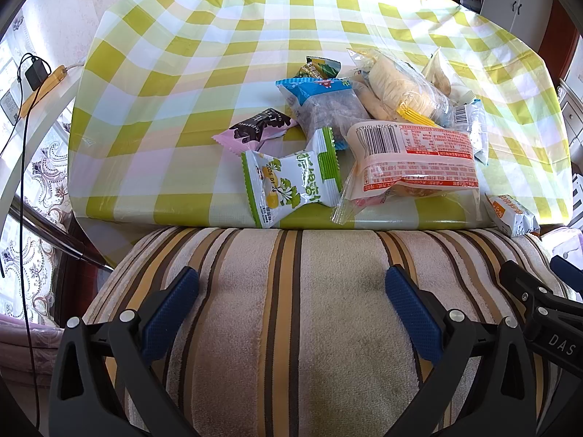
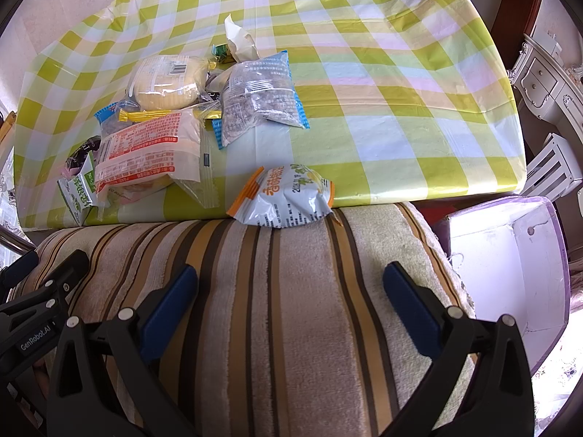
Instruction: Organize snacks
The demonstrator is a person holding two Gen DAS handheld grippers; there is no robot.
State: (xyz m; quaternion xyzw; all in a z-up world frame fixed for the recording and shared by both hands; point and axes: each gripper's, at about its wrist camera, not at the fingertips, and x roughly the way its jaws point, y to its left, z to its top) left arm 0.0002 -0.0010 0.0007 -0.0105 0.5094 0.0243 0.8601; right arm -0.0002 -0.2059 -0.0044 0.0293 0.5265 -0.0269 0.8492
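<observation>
Jaws wide and empty on the right gripper (image 2: 289,284), low in frame; straight above sits the orange-edged snack packet (image 2: 282,196), long axis crosswise (nearest this hand). Left gripper (image 1: 291,287), equally spread, faces the snack pile (image 1: 368,120).

- Strong daylight washes out the far end of the checked tablecloth (image 1: 255,36), well beyond the jaws.
- Glare glints on the snack wrappers (image 2: 280,200) ahead of the jaws.
- Fisheye bending curves the table edges; corners go black.
- Focus is sharp; the striped towel (image 1: 291,309) between the jaws sits in softer shade.
</observation>
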